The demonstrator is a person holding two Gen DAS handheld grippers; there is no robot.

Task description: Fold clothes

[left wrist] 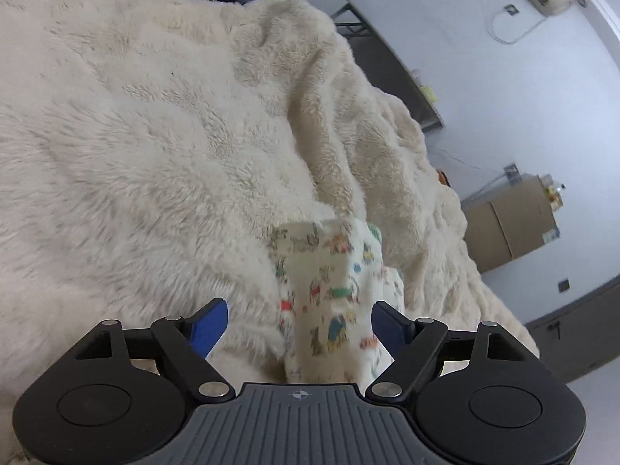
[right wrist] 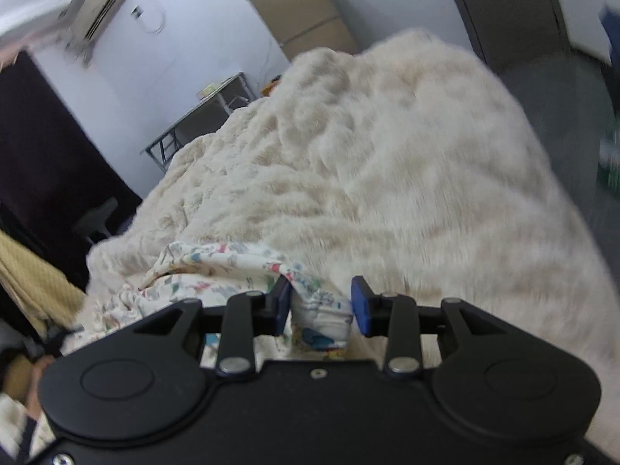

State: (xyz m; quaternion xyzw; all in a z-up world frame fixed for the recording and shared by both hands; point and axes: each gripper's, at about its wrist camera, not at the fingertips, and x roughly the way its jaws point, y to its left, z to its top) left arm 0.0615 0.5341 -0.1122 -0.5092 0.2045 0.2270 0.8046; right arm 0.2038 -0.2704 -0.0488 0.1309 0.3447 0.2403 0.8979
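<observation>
A printed garment point(left wrist: 329, 290) is lying on the furry cream blanket point(left wrist: 135, 135). The left gripper point(left wrist: 300, 325) is spread around a raised fold; the right gripper point(right wrist: 321, 304) is pinching a bunched edge, likely to lift it.

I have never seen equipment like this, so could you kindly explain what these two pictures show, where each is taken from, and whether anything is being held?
There is no robot here: a person holds a hand-held black gripper with two blue-padded fingers in each hand. Each picture comes from a wide-angle camera on one gripper, looking forward along its fingers.

Both views look over a fluffy cream blanket covering a bed. On it lies a white garment printed with small coloured figures, the thing to be folded.

In the left view, the left gripper is open, its fingers standing apart on either side of the garment without pressing it. In the right view, the right gripper has a bunched fold of the same garment between its fingers; it appears pinched, though the picture is blurred.
</observation>
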